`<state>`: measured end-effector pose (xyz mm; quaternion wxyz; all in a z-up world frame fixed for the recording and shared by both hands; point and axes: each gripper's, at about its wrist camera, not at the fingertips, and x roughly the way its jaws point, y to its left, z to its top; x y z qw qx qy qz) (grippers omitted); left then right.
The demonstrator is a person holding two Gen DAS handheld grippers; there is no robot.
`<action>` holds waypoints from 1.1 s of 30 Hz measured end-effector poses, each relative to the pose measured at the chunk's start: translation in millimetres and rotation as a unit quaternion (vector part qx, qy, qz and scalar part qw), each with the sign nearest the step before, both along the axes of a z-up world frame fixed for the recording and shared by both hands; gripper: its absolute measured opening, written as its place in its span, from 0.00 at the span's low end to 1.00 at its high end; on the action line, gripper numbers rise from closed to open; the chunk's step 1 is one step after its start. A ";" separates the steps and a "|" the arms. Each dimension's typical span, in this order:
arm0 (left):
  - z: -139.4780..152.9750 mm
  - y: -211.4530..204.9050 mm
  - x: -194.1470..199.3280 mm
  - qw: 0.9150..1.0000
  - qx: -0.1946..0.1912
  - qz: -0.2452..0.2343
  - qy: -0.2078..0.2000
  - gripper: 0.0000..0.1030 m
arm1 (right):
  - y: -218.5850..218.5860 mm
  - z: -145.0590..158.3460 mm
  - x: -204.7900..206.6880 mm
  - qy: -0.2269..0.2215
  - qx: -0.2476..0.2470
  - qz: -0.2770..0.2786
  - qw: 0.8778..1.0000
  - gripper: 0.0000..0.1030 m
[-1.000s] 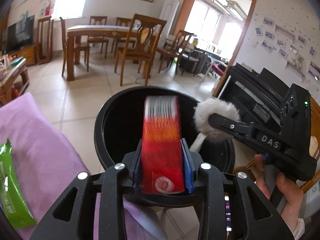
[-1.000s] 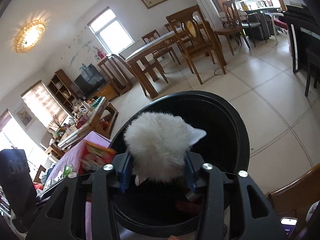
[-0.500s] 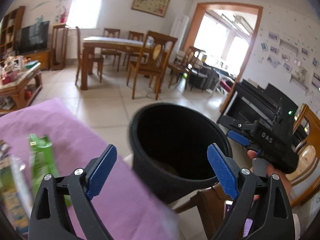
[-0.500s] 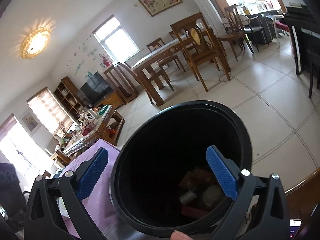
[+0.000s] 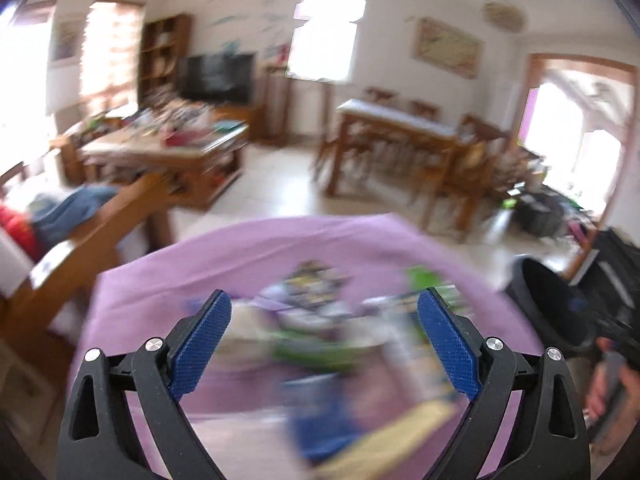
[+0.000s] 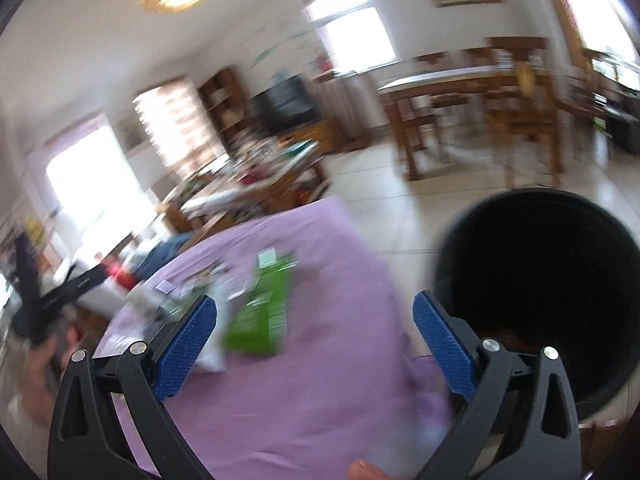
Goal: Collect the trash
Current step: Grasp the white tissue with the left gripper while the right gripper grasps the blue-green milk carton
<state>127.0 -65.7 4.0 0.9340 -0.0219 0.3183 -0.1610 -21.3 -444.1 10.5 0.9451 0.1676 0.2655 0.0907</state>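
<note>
Left gripper (image 5: 324, 340): jaws opening, wide, empty, blurred trash (image 5: 320, 328) beyond the fingers. Right gripper (image 6: 316, 334): spread wide, empty; green packet (image 6: 264, 308) ahead between fingers, black bin (image 6: 552, 300) at right.

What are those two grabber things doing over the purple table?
A person is picking up trash with a grabber in each hand. Right now the left gripper and the right gripper are both open and empty, over the purple cloth. Wrappers lie there, like a green packet, though the picture is blurry. The black bin waits beside the table.
</note>
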 end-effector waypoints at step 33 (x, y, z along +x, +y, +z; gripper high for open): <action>-8.7 49.4 23.3 0.993 -0.112 -0.030 0.022 0.13 | 110.6 1.8 58.3 0.023 -0.028 0.069 0.997 0.48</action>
